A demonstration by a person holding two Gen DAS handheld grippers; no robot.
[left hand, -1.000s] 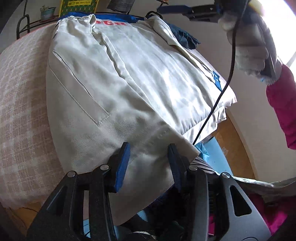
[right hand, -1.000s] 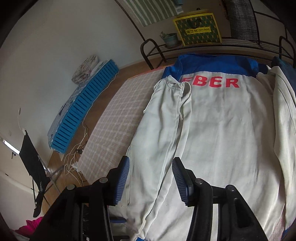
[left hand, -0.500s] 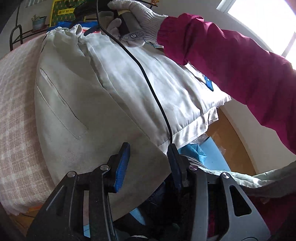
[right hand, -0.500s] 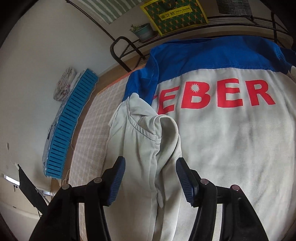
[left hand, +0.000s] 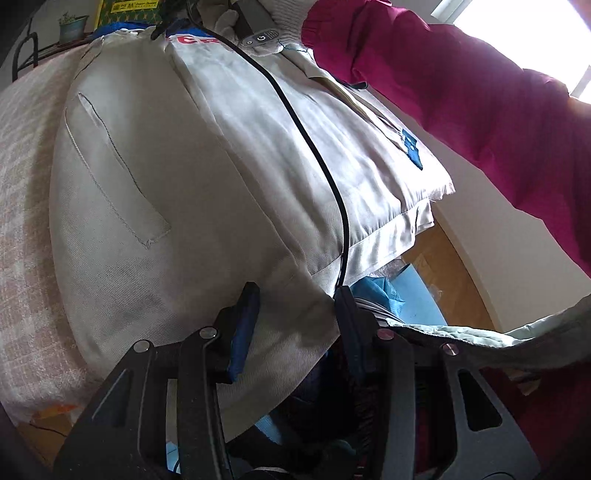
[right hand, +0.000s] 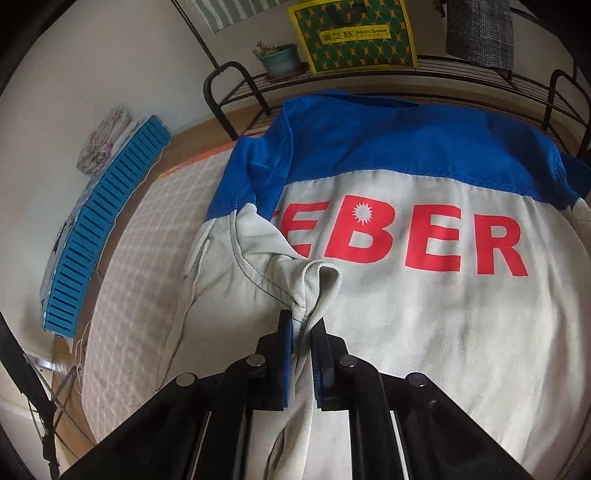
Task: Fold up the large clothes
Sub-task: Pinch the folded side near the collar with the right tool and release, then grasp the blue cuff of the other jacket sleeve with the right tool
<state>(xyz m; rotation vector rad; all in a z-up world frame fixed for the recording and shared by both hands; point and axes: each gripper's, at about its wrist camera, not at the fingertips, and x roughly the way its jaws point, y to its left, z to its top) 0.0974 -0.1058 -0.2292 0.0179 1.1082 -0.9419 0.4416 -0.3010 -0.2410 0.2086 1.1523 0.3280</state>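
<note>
Right gripper (right hand: 303,326) pinched onto a bunched fold of the pale sleeve (right hand: 291,280), blue pads pressed to the cloth on both sides; sleeve lying across the jacket (right hand: 424,332), spread back-up on the checked bedcover (right hand: 147,240); red letters "EBER" under a blue yoke; beyond, a metal rack (right hand: 236,85) with potted plant (right hand: 282,59) and green bag (right hand: 354,33).

We are in a home room. Ahead of the tool: a black metal rack (right hand: 406,74) holding a potted plant (right hand: 282,59) and a green-yellow gift bag (right hand: 352,35). To its left: wood floor (right hand: 192,131), blue slatted panel (right hand: 107,218) against the wall.
</note>
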